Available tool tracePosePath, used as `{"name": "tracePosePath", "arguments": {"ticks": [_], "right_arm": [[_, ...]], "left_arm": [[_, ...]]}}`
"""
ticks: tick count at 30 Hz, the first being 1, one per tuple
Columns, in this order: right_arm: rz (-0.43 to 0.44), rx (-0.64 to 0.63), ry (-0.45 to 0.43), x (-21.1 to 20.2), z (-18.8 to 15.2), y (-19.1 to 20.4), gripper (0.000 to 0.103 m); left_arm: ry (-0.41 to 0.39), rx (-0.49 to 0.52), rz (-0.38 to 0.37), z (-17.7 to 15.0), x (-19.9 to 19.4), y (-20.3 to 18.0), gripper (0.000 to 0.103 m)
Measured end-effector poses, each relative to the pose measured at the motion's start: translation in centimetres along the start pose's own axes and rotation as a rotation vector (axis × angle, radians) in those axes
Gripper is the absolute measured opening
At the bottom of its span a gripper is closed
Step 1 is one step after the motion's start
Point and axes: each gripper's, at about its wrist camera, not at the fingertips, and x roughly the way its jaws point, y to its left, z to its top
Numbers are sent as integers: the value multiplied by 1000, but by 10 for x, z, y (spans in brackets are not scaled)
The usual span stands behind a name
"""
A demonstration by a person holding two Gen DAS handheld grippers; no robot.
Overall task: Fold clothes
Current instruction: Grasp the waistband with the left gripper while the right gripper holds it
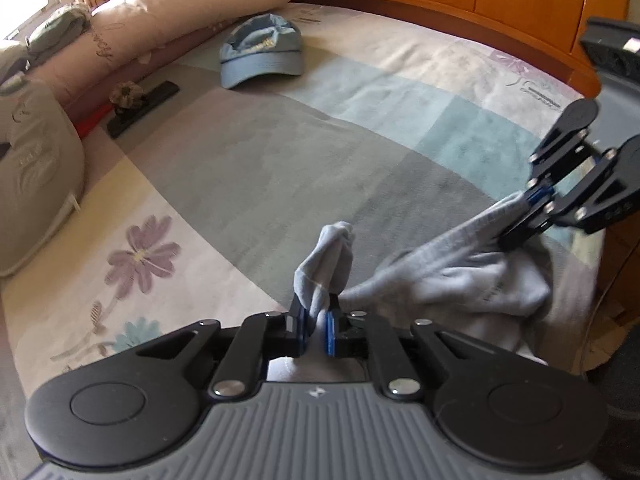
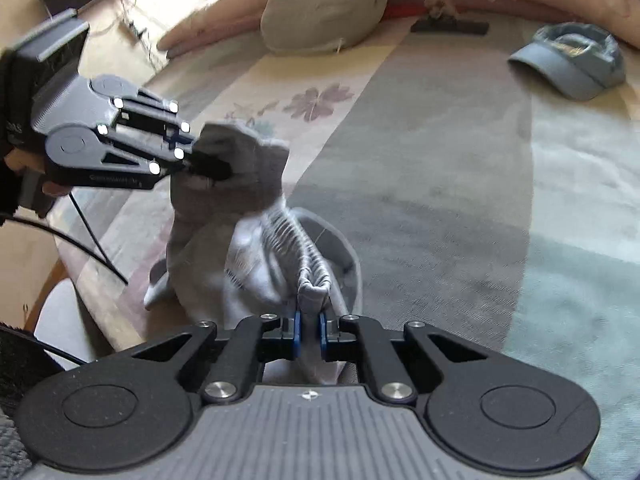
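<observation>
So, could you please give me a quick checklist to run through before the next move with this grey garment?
1. Left tongs clamped on the grey garment: ok.
2. Right tongs clamped on the garment's ribbed edge: ok.
3. Garment lifted off the bedspread: not ok, its bulk hangs bunched near the bed edge.
4. Fabric taut between the grips: not ok, it sags.
5. Laying area free: ok, the blue cap lies far off.
6. Which garment part each grip holds: cannot tell.
</observation>
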Motion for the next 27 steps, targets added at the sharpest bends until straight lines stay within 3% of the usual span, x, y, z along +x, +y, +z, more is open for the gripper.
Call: {"name": "tracePosePath", "arguments": {"ticks": [7,12,21,27], "right_arm": [[-62,43,-66,-18,-5,-11,10],[-128,105,-96,-25,-17,-22,10],[-270,274,-155,-32,-39,-49,10],[-378,398,-195,-35,-53,-70,10]], "left_arm": [[-53,67,69,51,12,18,6],[-95,154,69,102,39,15,6],[-121,343,34,182,119,-25,6],[-111,398,10,202,164,-60,6]]}}
